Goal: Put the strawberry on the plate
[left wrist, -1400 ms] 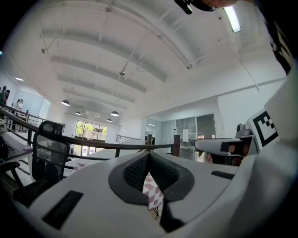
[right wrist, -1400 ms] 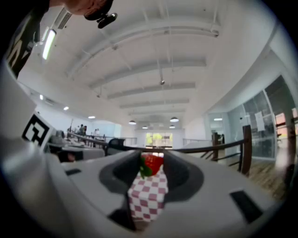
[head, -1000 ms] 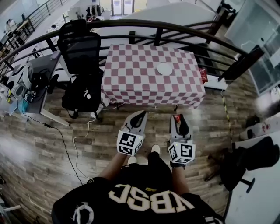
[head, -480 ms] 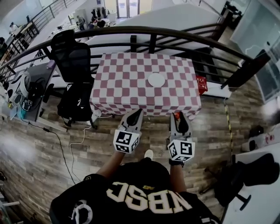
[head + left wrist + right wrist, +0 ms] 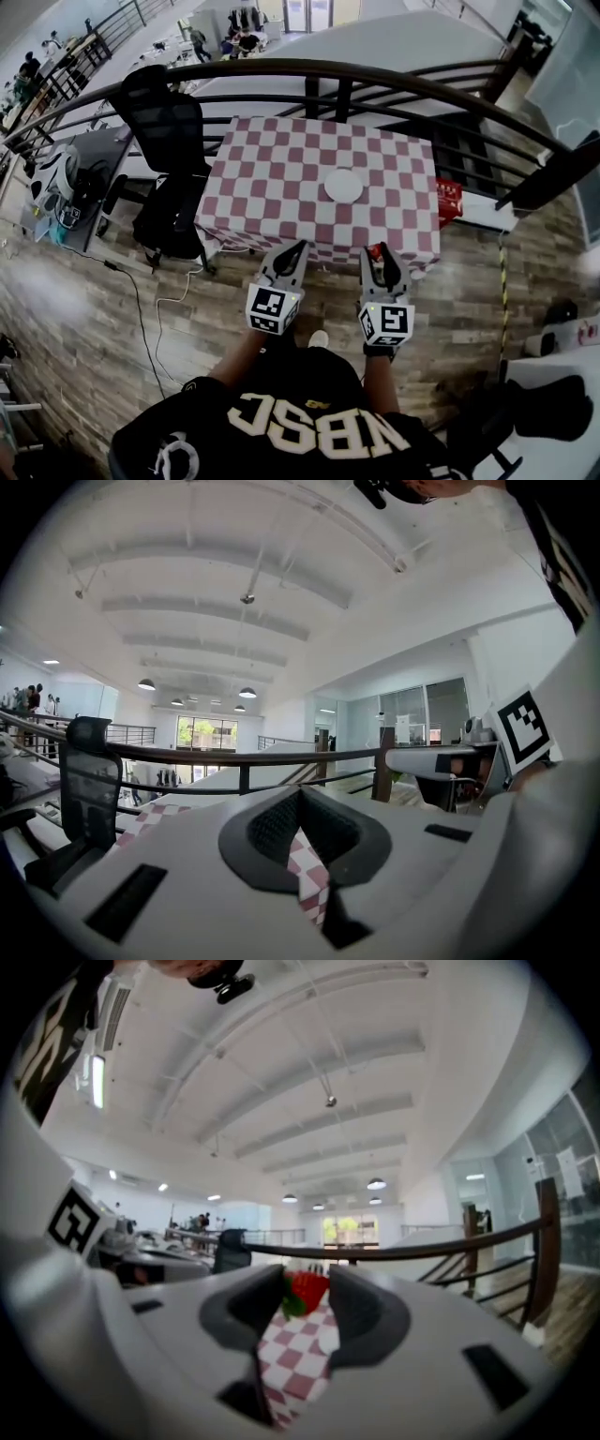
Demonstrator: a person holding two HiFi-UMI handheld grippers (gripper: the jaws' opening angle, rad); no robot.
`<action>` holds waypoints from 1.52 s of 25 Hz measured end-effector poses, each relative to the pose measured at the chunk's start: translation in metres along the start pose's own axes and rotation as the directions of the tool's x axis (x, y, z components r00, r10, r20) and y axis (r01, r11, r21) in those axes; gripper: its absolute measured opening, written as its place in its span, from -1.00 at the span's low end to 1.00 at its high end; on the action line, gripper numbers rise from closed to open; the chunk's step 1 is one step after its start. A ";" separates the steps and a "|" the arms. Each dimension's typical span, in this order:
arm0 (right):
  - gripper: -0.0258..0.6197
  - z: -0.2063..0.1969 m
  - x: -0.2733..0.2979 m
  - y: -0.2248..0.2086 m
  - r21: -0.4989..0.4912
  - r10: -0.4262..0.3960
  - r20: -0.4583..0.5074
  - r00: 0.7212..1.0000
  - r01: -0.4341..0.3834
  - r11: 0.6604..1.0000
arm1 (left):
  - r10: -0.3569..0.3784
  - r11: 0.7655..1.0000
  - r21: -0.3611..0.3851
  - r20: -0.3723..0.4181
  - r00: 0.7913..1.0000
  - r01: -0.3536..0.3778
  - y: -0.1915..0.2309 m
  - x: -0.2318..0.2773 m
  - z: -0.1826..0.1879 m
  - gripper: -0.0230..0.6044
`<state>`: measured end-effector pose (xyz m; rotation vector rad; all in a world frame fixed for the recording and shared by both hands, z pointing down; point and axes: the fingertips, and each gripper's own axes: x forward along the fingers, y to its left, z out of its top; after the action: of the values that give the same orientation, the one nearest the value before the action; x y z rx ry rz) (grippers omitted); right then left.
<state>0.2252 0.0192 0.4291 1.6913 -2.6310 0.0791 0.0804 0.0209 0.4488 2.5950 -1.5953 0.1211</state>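
**At the table's near edge: strawberry in the right gripper, plate not yet reached**

Between the dark pads of the right gripper [image 5: 379, 258] sits the strawberry [image 5: 307, 1290], pinched from both sides and held up in the air. It is bright red and glossy, with a green leafy cap showing at its lower left in the right gripper view. It looks small and soft, so the grip probably needs to be gentle.

Beside it, the left gripper [image 5: 298, 246] has its jaws closed tip to tip with nothing between them.

Both grippers are held out in front of a standing person in a dark jersey and point toward the table [image 5: 272, 169], which wears a red-and-white checked cloth. From the head view the strawberry lines up with the table's near edge, toward its near right corner.

The white round plate [image 5: 343, 186] lies bare, right of the table's middle and well apart from the strawberry. A curved dark railing [image 5: 309, 67] runs past the far edge, and a black office chair [image 5: 169, 122] stands off the left edge.

The carrying step appears to be in hand. Next, the right gripper would need to reach forward over the cloth, lower above the plate, and let go.
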 end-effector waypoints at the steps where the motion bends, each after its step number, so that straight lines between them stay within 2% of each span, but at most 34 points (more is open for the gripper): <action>1: -0.42 -0.003 0.007 0.000 0.000 0.003 -0.008 1.000 -0.003 1.000 | -0.008 1.000 -0.003 -0.009 1.000 0.008 0.004 0.005 -0.002 -0.88; 6: -0.42 -0.017 0.051 -0.014 0.007 -0.023 -0.039 0.999 0.023 1.000 | -0.080 0.997 -0.020 -0.025 0.997 0.079 0.026 0.045 -0.011 -0.88; 9: -0.42 -0.024 0.086 -0.022 -0.024 -0.030 -0.089 0.996 0.028 0.999 | -0.135 0.990 -0.041 -0.031 0.990 0.134 0.044 0.080 -0.019 -0.88; 14: -0.42 -0.034 0.147 -0.023 -0.043 -0.054 -0.143 0.988 0.049 0.998 | -0.208 0.978 -0.041 -0.049 0.977 0.206 0.095 0.126 -0.031 -0.88; 19: -0.42 -0.056 0.192 -0.029 -0.003 -0.092 -0.202 0.975 0.094 0.996 | -0.263 0.964 -0.057 -0.071 0.962 0.259 0.137 0.164 -0.044 -0.88; 22: -0.42 -0.069 0.206 -0.035 -0.042 -0.102 -0.260 0.960 0.095 0.995 | -0.294 0.955 -0.066 -0.100 0.951 0.289 0.150 0.180 -0.054 -0.88; 30: -0.42 -0.123 0.245 -0.060 -0.116 -0.035 -0.424 0.905 -0.016 0.993 | -0.353 0.934 -0.137 -0.215 0.911 0.329 0.165 0.222 -0.104 -0.88; 38: -0.42 -0.192 0.298 -0.085 -0.059 0.074 -0.537 0.841 -0.125 0.990 | -0.365 0.931 -0.143 -0.344 0.865 0.336 0.165 0.288 -0.151 -0.88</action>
<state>0.1759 -0.2770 0.6353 1.2629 -2.2535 0.3677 0.0603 -0.2899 0.6385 2.5574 -0.9674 0.4727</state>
